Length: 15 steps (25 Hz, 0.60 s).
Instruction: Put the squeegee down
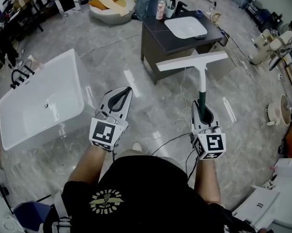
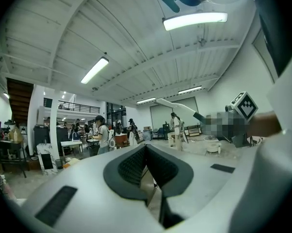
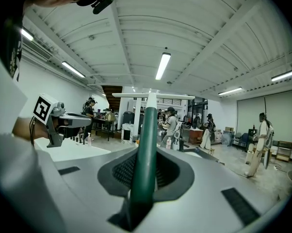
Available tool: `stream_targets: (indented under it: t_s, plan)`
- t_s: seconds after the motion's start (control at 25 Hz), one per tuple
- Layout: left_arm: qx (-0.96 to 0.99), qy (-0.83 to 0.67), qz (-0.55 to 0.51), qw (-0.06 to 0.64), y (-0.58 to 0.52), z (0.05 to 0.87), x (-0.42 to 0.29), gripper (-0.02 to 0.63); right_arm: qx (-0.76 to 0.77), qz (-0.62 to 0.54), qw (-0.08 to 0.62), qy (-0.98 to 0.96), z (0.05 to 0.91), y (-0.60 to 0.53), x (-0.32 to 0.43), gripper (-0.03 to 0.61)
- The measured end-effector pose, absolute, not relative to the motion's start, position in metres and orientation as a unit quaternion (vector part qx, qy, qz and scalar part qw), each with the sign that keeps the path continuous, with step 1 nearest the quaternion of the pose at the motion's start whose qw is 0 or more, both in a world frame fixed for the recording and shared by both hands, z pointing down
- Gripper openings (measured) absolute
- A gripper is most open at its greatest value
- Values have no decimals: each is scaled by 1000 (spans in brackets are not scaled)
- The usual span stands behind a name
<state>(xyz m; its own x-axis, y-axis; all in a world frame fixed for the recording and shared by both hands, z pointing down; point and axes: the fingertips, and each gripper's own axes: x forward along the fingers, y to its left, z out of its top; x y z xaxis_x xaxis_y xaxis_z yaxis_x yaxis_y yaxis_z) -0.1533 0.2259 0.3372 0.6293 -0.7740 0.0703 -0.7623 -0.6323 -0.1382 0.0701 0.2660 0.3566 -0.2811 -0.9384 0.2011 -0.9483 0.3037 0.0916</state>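
My right claw (image 1: 202, 111) is clenched on the green handle of the squeegee (image 1: 202, 79). The jaws pinch the shaft low down, so most of the tool juts out ahead of me. The right gripper view shows the same grip: handle (image 3: 147, 144) square between the pads, white blade crosswise at the far end.

In the head view the blade shows against the near edge of the cabinet (image 1: 158, 40), a dark stand with a white basin (image 1: 186, 27) sunk in its top. I cannot tell whether the blade is over the top yet or short of it.

My left claw (image 1: 127, 92) hangs level with the right one, on the near side of the cabinet and off its left corner. Its jaws are closed on nothing, as the left gripper view (image 2: 147, 152) confirms.

The squeegee is in the air and not yet set down. To do the step well, I judge I should pick bare dark top beside the basin, clear of the bottle (image 1: 160, 9) at the cabinet's far edge. With so low a grip the blade end will want to swing, so I should go slowly and keep the blade flat. I should let blade and handle both come to rest before the jaws part, then draw straight back along the handle. The left claw is best kept off to the cabinet's left, out of the way.
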Motion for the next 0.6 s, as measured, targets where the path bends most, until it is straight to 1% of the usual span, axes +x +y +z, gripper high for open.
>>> stream_targets:
  t_s: [0.6]
  plan:
    - [-912,404,-56,42,191,347,-143,23,606,35,119,-786,365,239,73,74]
